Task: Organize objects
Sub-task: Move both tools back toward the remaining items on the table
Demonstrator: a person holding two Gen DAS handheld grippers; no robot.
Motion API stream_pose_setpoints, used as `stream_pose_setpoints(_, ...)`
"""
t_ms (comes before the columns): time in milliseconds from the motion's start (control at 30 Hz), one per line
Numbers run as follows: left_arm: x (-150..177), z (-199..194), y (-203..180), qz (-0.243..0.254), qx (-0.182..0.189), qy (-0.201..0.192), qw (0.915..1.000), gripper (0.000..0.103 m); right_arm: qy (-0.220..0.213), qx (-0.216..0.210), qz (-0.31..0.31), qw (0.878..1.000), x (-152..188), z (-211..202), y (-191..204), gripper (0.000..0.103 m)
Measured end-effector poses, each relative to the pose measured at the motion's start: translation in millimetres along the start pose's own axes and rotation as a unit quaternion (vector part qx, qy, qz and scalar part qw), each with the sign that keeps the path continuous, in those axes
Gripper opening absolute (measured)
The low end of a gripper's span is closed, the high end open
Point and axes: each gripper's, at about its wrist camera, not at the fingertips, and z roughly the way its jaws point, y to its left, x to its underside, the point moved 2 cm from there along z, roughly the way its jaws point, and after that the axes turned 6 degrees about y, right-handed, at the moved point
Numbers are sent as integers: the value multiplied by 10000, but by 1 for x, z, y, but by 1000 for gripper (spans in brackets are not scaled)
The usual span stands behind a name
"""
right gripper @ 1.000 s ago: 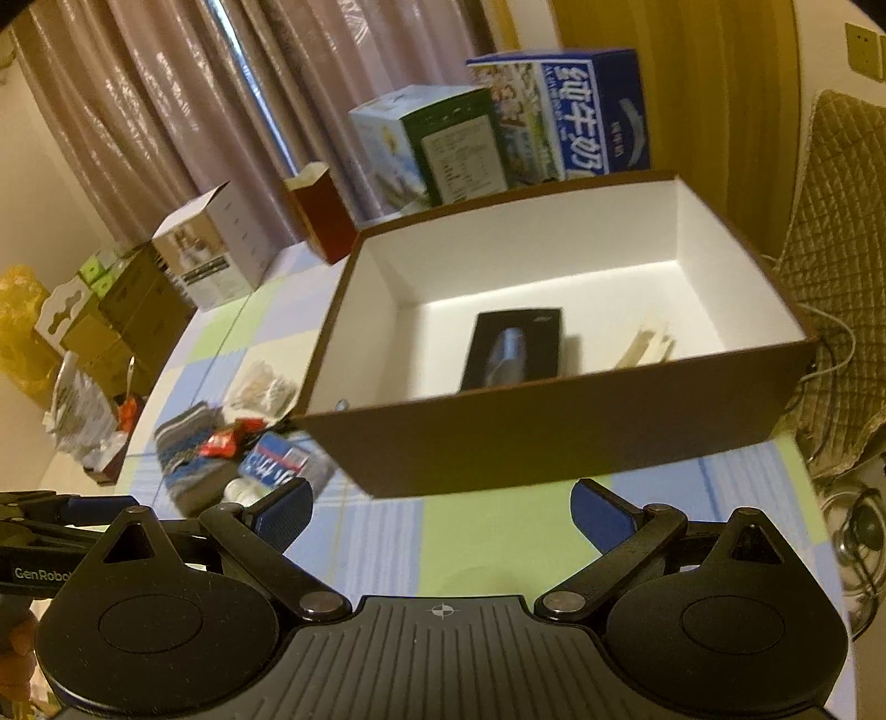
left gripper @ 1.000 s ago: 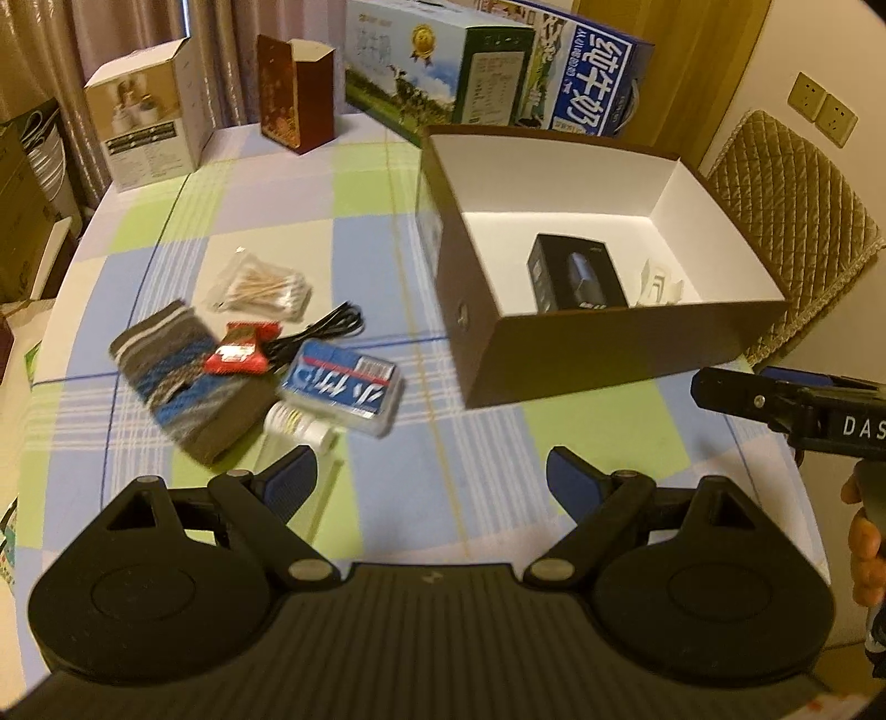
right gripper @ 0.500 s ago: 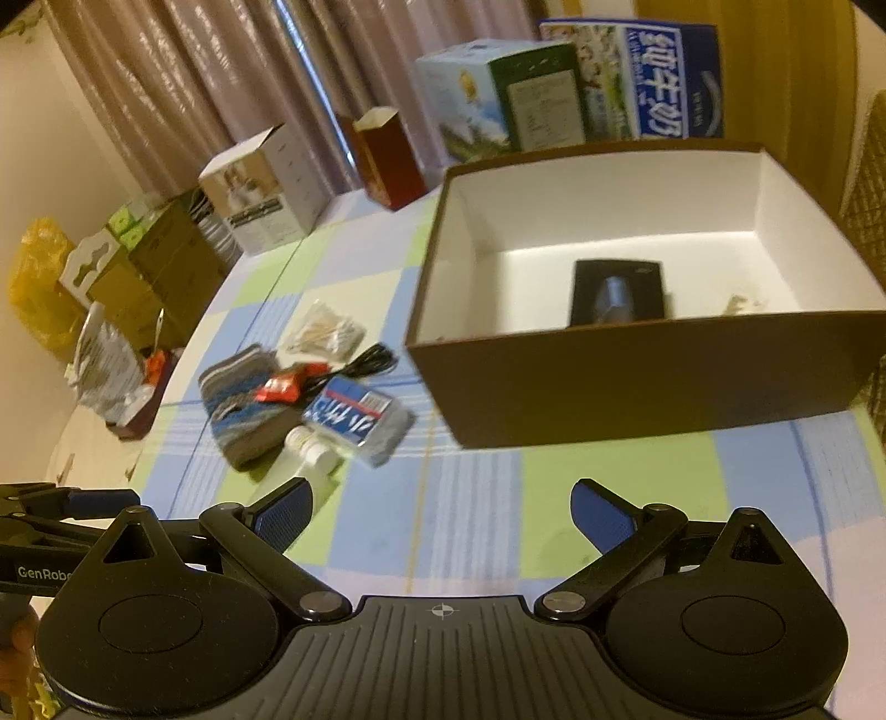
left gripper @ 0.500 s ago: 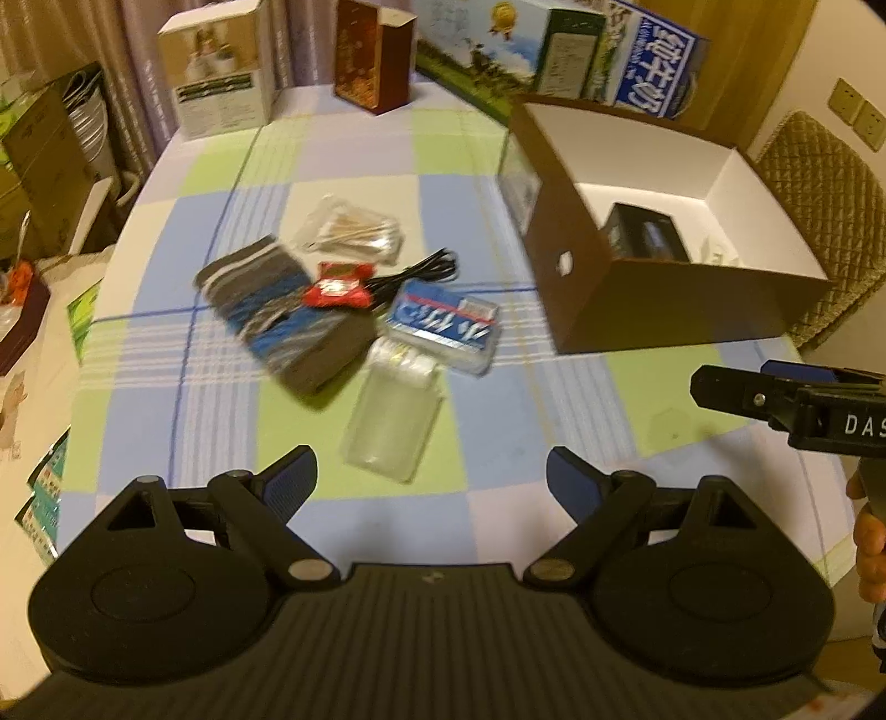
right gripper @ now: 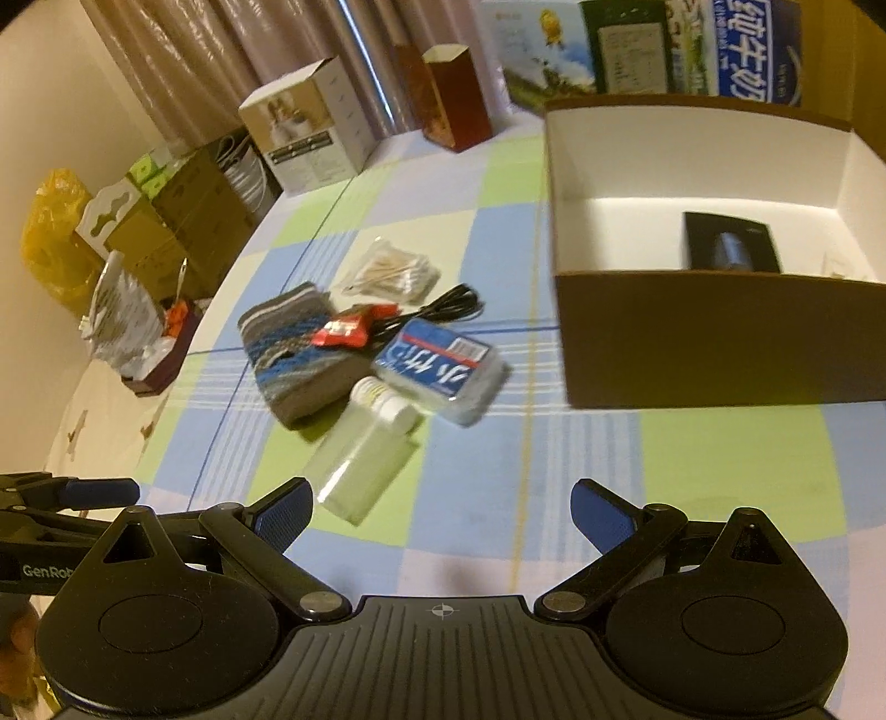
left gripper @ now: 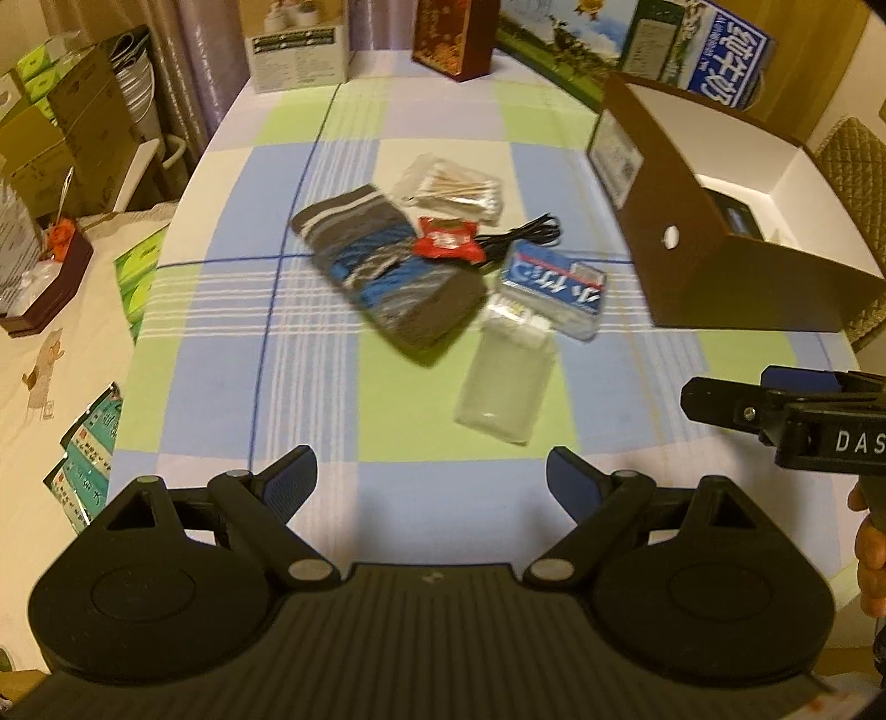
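A pile lies on the checked tablecloth: striped socks (left gripper: 387, 277) (right gripper: 299, 354), a red packet (left gripper: 449, 245) (right gripper: 346, 331), a blue-and-white pack (left gripper: 554, 288) (right gripper: 440, 374), a clear bottle (left gripper: 506, 382) (right gripper: 365, 448), a bag of cotton swabs (left gripper: 457, 188) (right gripper: 393, 274) and a black cable (left gripper: 526, 235) (right gripper: 443, 307). A brown open box (left gripper: 714, 277) (right gripper: 709, 343) stands to the right, holding a black item (right gripper: 731, 249). My left gripper (left gripper: 431, 482) is open above the near table edge. My right gripper (right gripper: 440, 512) is open too, just short of the bottle.
Cartons stand along the far table edge: a white one (left gripper: 299, 44) (right gripper: 310, 138), a red-brown one (left gripper: 451, 33) (right gripper: 457, 97) and milk boxes (left gripper: 725, 50) (right gripper: 736, 47). Cardboard boxes and bags (right gripper: 122, 243) crowd the floor at left. A quilted chair (left gripper: 853, 160) is at right.
Both views have swung left, away from the box and toward the pile. The bottle and socks now sit nearer the centre. Both grippers stay open and empty.
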Motion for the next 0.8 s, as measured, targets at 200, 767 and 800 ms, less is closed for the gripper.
stream_pose_setpoints(200, 2, 12, 20, -52, -36, 116, 9999, 88, 115, -7, 23, 9999, 0, 22, 19, 97)
stream_pose_setpoints(767, -10, 43, 62, 32, -58, 284, 9996, 88, 291, 251, 433, 9983, -8, 81, 47, 97)
stream_pose_setpoints(800, -11, 45, 64, 34, -59, 294, 9995, 88, 305, 273, 457, 9981, -9, 85, 48, 97)
